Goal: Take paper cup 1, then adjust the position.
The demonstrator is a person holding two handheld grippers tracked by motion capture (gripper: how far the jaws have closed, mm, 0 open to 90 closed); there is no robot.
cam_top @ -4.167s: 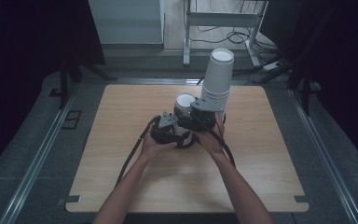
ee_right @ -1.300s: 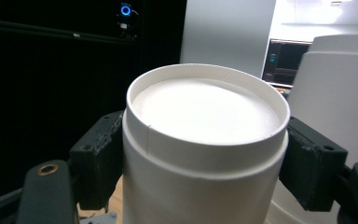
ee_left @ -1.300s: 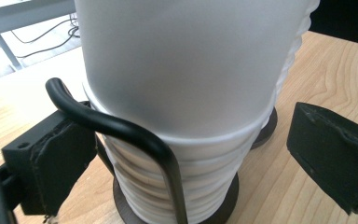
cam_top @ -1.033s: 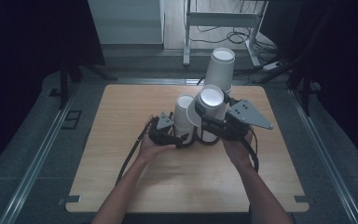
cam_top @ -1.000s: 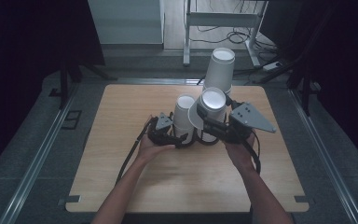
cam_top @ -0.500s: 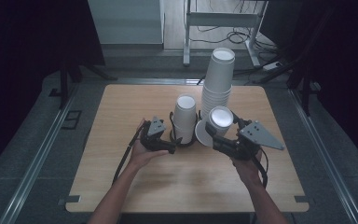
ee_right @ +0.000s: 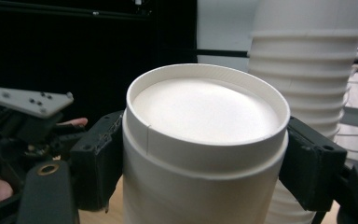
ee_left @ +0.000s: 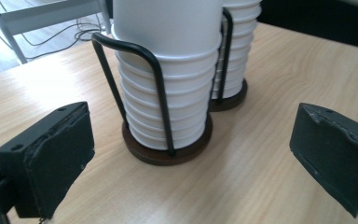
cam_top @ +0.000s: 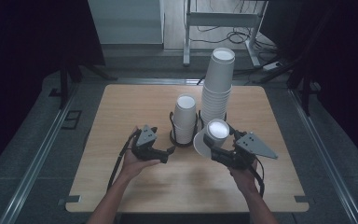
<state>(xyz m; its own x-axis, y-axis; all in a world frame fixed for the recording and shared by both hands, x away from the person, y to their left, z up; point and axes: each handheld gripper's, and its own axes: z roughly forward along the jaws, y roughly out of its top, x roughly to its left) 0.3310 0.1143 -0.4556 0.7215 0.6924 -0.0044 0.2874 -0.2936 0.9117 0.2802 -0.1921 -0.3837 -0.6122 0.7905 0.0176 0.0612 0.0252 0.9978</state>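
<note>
- Your right claw [cam_top: 213,143] is now carrying a single cup [cam_top: 215,134], pinched upside down, lower than before, clear of the tall stack [cam_top: 217,86].
- Your left claw [cam_top: 168,155], gaping empty, is backing off the short stack [cam_top: 184,119] ahead.

Held cup [ee_right: 200,154] base cropped; stack [ee_left: 168,70] top cropped

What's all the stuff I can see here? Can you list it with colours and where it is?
Table: one, light wood, centre of the floor.
Short cup stack: one, white, upside down in a black wire holder, table middle.
Tall cup stack: one, white, in a second holder just behind.
Single cup: one, white, bottom up, clamped in the right gripper.
Frame: one, pale metal, with cables beyond the table.
Left gripper: black, jaws open, facing the short stack.
Right gripper: black, holding the cup.
</note>
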